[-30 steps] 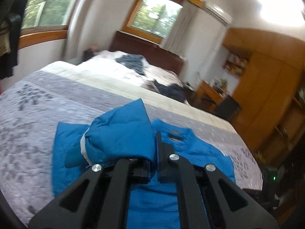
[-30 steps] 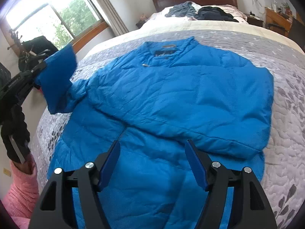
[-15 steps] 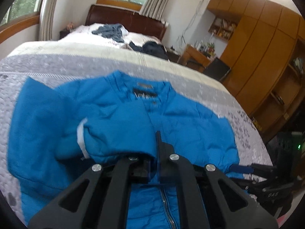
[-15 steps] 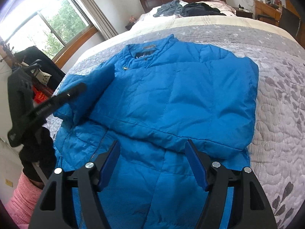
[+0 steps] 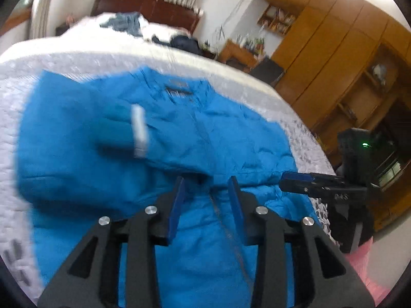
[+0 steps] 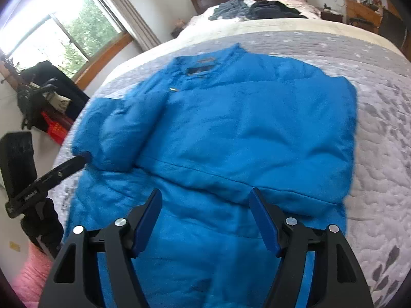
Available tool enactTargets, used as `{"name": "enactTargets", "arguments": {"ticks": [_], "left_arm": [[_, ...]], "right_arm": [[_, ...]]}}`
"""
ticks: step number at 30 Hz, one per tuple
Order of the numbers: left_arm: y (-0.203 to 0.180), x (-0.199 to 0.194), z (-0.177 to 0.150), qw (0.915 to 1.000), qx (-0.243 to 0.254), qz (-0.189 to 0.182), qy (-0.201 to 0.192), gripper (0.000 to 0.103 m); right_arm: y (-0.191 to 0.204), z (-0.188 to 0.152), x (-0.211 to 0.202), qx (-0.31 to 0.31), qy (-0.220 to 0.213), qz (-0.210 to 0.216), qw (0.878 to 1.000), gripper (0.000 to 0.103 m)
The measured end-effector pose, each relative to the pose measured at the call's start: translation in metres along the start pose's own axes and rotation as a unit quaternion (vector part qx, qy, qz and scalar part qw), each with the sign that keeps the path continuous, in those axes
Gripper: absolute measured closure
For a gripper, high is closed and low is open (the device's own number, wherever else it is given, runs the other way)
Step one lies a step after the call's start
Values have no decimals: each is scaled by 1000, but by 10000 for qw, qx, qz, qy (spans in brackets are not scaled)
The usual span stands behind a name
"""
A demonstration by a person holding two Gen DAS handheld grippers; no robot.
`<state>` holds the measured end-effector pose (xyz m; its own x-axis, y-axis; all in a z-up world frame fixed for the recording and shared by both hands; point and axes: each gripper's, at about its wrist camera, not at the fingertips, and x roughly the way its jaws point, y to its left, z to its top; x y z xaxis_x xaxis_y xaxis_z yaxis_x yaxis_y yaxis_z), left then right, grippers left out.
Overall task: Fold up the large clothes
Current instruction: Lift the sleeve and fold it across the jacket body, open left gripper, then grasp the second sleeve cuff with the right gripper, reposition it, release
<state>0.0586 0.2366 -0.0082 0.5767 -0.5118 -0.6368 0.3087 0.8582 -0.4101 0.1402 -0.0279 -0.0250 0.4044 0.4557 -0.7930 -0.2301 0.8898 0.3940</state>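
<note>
A big blue padded jacket (image 6: 244, 128) lies face up on the grey quilted bed (image 6: 380, 118), collar toward the headboard. Both sleeves are folded in over the chest. One sleeve (image 5: 84, 133) lies across the front, its white cuff strip (image 5: 138, 131) showing. My left gripper (image 5: 206, 182) hovers open above the jacket's zip with nothing between its blue pads. In the right wrist view, the left gripper (image 6: 59, 172) points at the folded sleeve (image 6: 118, 133). My right gripper (image 6: 205, 195) is wide open over the jacket's lower half, holding nothing. It also shows at the jacket's edge (image 5: 308, 182).
Dark clothes (image 6: 257, 7) are piled near the wooden headboard. A wooden wardrobe (image 5: 334, 59) and a desk stand past the bed's far side. A window (image 6: 64, 33) and dark bags (image 6: 43, 97) are on the other side. A pink sleeve (image 6: 30, 277) shows low down.
My left gripper carried the sleeve over the jacket's chest, opened and let it go; the sleeve now lies folded on the front. The right gripper stayed open, drifting slightly.
</note>
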Motion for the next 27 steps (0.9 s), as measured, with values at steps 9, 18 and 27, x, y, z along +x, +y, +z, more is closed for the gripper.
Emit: {"name": "enactTargets", "arguments": {"ticks": [9,18,27], "left_arm": [[81,0,24,9909,-547,1224,-121,64],[115,21,16,9911,-891,968,181,69],[101,-15,30,9911,-1041,785,-268,64]], "right_arm": [[61,44,36,-103,473,593,9971,32],[75,73,104,286,950,648,9930,35],[75,76,82,57,742,817,9939,83]]}}
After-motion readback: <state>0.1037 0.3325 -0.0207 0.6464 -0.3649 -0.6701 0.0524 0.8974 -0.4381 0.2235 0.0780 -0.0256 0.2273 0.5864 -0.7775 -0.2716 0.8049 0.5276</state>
